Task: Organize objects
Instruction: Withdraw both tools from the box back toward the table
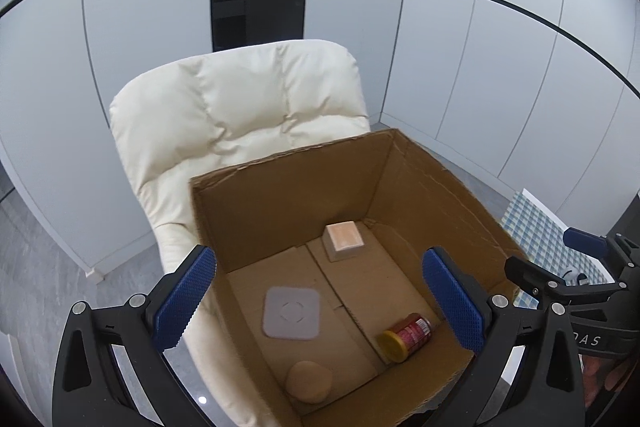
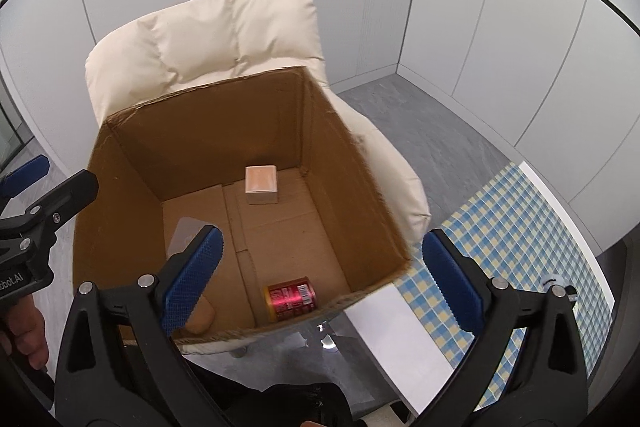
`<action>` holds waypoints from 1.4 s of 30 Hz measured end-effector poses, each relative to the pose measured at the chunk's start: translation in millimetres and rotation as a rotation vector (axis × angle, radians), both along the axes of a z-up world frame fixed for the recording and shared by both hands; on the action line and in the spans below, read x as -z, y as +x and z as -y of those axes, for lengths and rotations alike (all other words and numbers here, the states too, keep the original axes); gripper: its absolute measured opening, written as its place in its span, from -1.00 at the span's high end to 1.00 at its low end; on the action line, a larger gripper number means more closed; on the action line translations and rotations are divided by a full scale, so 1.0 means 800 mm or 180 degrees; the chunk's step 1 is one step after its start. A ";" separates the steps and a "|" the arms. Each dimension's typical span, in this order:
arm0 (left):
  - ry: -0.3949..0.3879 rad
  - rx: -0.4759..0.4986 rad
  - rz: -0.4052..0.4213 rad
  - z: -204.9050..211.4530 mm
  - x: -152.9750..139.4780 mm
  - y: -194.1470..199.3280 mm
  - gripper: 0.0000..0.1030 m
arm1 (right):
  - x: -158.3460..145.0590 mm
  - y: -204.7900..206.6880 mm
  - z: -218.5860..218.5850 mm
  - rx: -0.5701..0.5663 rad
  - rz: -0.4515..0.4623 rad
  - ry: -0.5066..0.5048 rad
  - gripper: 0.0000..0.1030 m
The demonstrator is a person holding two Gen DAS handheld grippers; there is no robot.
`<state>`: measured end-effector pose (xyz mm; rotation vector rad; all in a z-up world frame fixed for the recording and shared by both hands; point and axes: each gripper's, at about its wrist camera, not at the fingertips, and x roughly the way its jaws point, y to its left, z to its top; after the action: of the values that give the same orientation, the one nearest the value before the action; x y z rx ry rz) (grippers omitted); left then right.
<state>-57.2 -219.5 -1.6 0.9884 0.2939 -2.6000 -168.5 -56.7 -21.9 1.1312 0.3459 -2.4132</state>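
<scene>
Both tools match: the left gripper [image 1: 320, 301] and right gripper [image 2: 322, 283] have black plastic frames with triangular cut-outs, silver screws at the pivots, and blue knurled pads [image 1: 186, 297] lining each finger; white lettering marks the housing.

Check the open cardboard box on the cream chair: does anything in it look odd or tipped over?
One thing: the red-labelled jar with a yellow lid lies on its side near the box's front right corner. The small pale square box, flat grey square pad and round tan disc sit flat. No spill visible.
</scene>
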 end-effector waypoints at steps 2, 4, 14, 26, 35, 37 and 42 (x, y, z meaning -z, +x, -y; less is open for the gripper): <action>0.0006 0.0032 0.0004 -0.008 0.001 -0.004 -0.99 | -0.001 -0.002 -0.009 0.0039 -0.0003 -0.0007 -0.97; 0.0016 0.0064 0.0012 -0.016 0.001 -0.009 -0.99 | -0.002 -0.003 -0.019 0.0087 -0.0007 -0.0018 -0.97; 0.0009 0.0206 0.0018 -0.051 0.002 -0.029 -0.99 | -0.001 -0.014 -0.068 0.0310 0.0058 -0.0062 -0.97; 0.0002 0.0408 0.0011 -0.096 0.000 -0.049 -0.99 | -0.002 -0.018 -0.119 0.0537 0.0063 -0.0072 -0.97; -0.0007 0.0550 0.0018 -0.123 0.001 -0.065 -0.99 | -0.002 -0.019 -0.154 0.0706 0.0084 -0.0099 -0.97; -0.0008 0.0580 0.0021 -0.129 0.002 -0.068 -1.00 | -0.002 -0.020 -0.163 0.0748 0.0090 -0.0110 -0.97; -0.0009 0.0650 0.0016 -0.145 0.002 -0.077 -1.00 | -0.002 -0.020 -0.185 0.0853 0.0088 -0.0114 -0.97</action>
<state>-118.5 -103.8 -3.6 1.0748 0.1972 -2.7784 -184.1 91.6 -20.1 1.2632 0.1488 -2.6180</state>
